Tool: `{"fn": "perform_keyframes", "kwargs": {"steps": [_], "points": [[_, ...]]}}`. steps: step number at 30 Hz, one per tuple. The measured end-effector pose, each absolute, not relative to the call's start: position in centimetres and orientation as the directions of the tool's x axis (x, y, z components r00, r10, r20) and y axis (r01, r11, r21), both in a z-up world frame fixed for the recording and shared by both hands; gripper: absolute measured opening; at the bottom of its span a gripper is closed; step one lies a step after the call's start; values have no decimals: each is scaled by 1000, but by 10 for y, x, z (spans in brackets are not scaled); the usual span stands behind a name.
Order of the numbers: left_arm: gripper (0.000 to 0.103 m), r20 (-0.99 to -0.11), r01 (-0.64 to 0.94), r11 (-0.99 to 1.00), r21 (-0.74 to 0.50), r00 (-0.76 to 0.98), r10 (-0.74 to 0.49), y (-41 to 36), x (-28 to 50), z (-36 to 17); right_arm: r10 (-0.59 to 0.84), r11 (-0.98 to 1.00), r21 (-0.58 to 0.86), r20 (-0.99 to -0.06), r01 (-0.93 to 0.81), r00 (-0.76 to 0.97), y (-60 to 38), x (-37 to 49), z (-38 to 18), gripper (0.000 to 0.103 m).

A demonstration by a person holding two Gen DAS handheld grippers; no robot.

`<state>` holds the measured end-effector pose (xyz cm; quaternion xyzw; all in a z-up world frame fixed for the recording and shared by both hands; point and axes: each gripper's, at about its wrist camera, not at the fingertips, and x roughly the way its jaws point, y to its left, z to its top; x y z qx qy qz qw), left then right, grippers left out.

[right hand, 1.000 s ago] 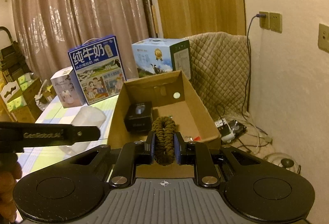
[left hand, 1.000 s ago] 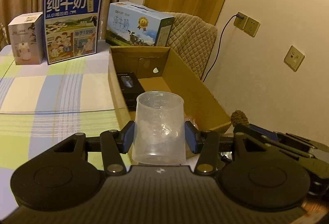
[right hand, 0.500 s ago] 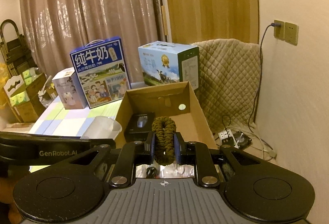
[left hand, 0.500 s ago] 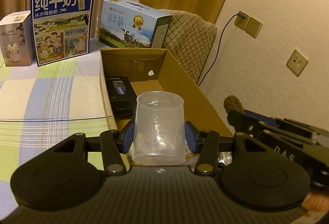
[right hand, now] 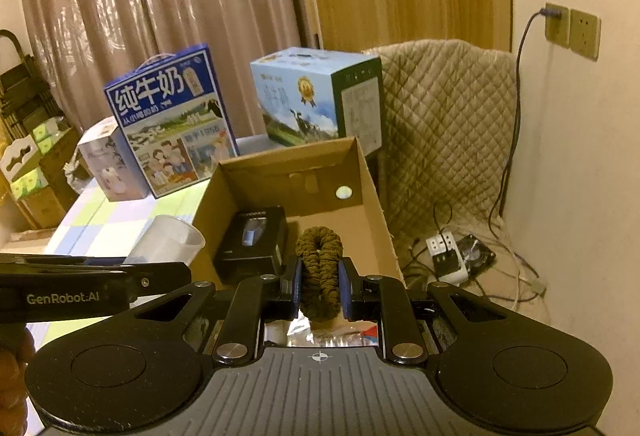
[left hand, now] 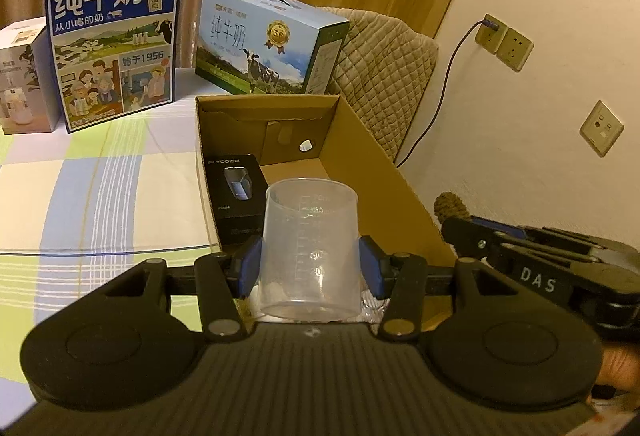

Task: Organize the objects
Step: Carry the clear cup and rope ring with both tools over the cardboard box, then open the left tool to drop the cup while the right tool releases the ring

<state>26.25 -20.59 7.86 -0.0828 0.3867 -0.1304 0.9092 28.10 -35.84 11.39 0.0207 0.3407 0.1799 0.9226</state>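
While both grippers hang above the near end of the open cardboard box (left hand: 372,171), neither has let go of its load. The left gripper (left hand: 309,268) has its blue pads pressed against the sides of a clear plastic measuring cup (left hand: 310,248), held upright with its mouth up, the jaws spread about as wide as the cup. The right gripper (right hand: 320,286) is closed narrowly on a brown braided rope loop (right hand: 319,268), which stands up between the pads.

Inside the box, a black shaver box (left hand: 236,191) already lies against the left wall, and something shiny and crinkled, too hidden to name, shows at the near end beneath the grippers. So the sorting looks partly done: one item at least is packed, and the cup and rope are over the box but not yet set down. The floor to the right of the shaver box looks free for them.

The milk cartons (left hand: 114,43) and a small white box (left hand: 22,75) on the checked tablecloth (left hand: 100,187) stand behind; whether they belong in the box cannot be told.
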Motion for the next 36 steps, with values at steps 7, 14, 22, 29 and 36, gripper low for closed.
{"fn": "perform_keyframes", "kwargs": {"steps": [7,14,22,29,36], "points": [[46,-693,172,952,-252,655,-302,-211,272,73,353,932,171,-633,-321,689,-361,290,109,16],[46,-701,171,951,-257,644,-305,-214,278,69,357,929,167,-634,-330,686,-360,293,110,16],[46,-701,168,952,-255,646,-302,-213,282,69,361,927,162,-629,-337,689,-357,298,114,16],[46,-707,159,953,-258,641,-298,-211,286,65,362,926,159,-629,-342,688,-355,300,114,16],[46,-710,153,951,-267,637,-302,-211,290,62,361,926,158,-631,-342,686,-355,302,113,16]]}}
